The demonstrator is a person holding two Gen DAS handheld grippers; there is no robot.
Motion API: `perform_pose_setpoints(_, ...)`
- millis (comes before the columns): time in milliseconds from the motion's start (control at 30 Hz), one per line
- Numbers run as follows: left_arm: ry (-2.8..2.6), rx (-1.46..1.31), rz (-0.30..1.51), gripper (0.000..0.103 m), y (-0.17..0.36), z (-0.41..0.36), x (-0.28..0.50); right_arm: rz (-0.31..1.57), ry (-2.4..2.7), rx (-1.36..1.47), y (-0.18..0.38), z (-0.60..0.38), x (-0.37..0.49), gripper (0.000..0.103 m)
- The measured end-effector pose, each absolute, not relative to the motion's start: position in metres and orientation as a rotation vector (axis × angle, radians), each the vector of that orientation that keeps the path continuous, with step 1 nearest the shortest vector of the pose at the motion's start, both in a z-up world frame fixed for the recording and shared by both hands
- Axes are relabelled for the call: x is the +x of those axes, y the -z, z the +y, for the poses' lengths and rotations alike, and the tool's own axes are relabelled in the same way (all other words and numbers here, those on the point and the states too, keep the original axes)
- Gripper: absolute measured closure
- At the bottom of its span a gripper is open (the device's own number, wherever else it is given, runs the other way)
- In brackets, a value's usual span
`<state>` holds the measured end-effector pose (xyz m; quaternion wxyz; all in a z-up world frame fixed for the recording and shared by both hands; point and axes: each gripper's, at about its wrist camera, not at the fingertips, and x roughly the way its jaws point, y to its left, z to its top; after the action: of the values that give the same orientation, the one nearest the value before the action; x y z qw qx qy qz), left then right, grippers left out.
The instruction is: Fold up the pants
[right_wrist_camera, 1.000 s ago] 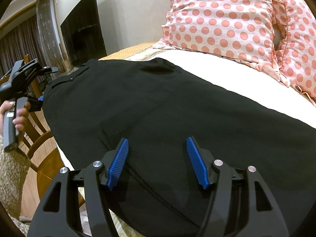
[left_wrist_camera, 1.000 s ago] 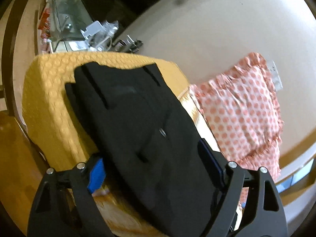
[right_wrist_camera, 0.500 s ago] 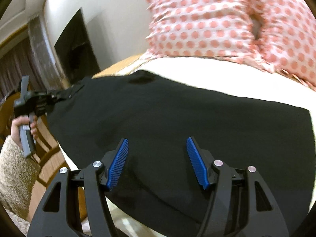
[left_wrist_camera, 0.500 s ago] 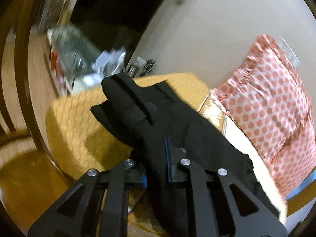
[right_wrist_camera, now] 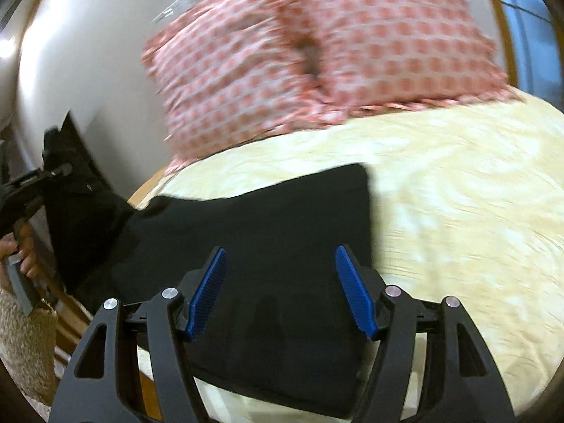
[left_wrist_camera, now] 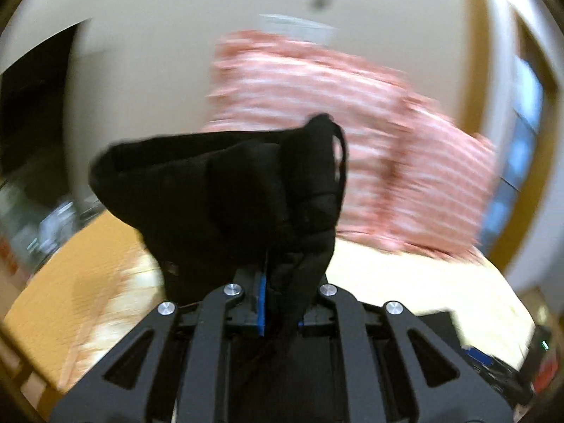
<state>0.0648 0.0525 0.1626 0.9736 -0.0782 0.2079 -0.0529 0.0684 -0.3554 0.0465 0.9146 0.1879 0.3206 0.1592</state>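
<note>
The black pants (right_wrist_camera: 268,246) lie on the cream bedspread (right_wrist_camera: 458,211), their hem end near my right gripper. My left gripper (left_wrist_camera: 278,303) is shut on the waist end of the pants (left_wrist_camera: 246,190) and holds it lifted above the bed; the cloth bunches over the fingers. That lifted end also shows at the left of the right wrist view (right_wrist_camera: 74,190), held by the left gripper (right_wrist_camera: 53,172). My right gripper (right_wrist_camera: 278,289) is open and empty, just above the flat part of the pants.
Two pink dotted pillows (right_wrist_camera: 317,53) lean on the wall at the head of the bed. A dark screen (left_wrist_camera: 31,105) stands at far left. A wooden chair (right_wrist_camera: 67,320) sits beside the bed's left edge. The views are motion-blurred.
My left gripper closed on the waist end and lifted it off the bed, swinging toward the pillows. My right gripper stayed open and shifted toward the hem end.
</note>
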Motion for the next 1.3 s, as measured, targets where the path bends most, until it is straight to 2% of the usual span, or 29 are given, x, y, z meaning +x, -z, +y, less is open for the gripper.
perform_pose_setpoints(133,0.372,0.038,0.432,0.092,-0.144,-0.065,0.054,0.645,-0.237,0.429,-0.043,-0.389,0.058,0.037)
perform_pose_setpoints(200,0.475,0.155,0.477,0.092,-0.116,-0.114,0.043,0.648,-0.204,0.438,-0.039,-0.400,0.055,0.037)
perform_pose_setpoints(300,0.603,0.281,0.641,0.092,-0.059,-0.163,0.034,0.667,-0.154,0.459,-0.030,-0.417,0.052,0.037)
perform_pose_setpoints(333,0.622,0.298,0.681,0.092,-0.043,-0.170,0.030,0.671,-0.146,0.464,-0.028,-0.421,0.051,0.037)
perform_pose_setpoints(400,0.596,0.355,0.648,0.092,-0.033,-0.176,0.020,0.677,-0.130,0.472,-0.025,-0.427,0.052,0.037)
perform_pose_setpoints(567,0.570,0.189,0.644,0.092,-0.061,-0.159,0.028,0.671,-0.136,0.485,-0.024,-0.427,0.055,0.037)
perform_pose_setpoints(667,0.579,0.221,0.611,0.092,-0.066,-0.167,0.020,0.667,-0.136,0.471,-0.025,-0.425,0.055,0.037)
perform_pose_setpoints(833,0.596,0.320,0.689,0.089,-0.026,-0.189,0.013,0.649,-0.123,0.471,-0.030,-0.426,0.055,0.037)
perform_pose_setpoints(900,0.623,0.309,0.674,0.084,-0.032,-0.186,0.010,0.631,-0.119,0.455,-0.036,-0.426,0.055,0.037)
perform_pose_setpoints(933,0.646,0.292,0.678,0.074,-0.034,-0.183,0.008,0.617,-0.119,0.442,-0.041,-0.424,0.055,0.037)
perform_pose_setpoints(1000,0.702,0.234,0.695,0.060,-0.042,-0.168,0.003,0.586,-0.129,0.428,-0.051,-0.422,0.055,0.037)
perform_pose_setpoints(1033,0.721,0.197,0.693,0.043,-0.046,-0.159,-0.002,0.559,-0.145,0.422,-0.058,-0.418,0.055,0.037)
perform_pose_setpoints(1067,0.733,0.139,0.675,0.022,-0.052,-0.145,-0.007,0.537,-0.169,0.415,-0.064,-0.414,0.054,0.037)
perform_pose_setpoints(1133,0.669,0.016,0.603,0.008,-0.066,-0.109,-0.007,0.512,-0.251,0.381,-0.073,-0.399,0.055,0.037)
perform_pose_setpoints(1300,0.291,-0.090,0.543,0.005,-0.066,-0.037,0.017,0.566,-0.471,0.291,-0.072,-0.345,0.065,0.037)
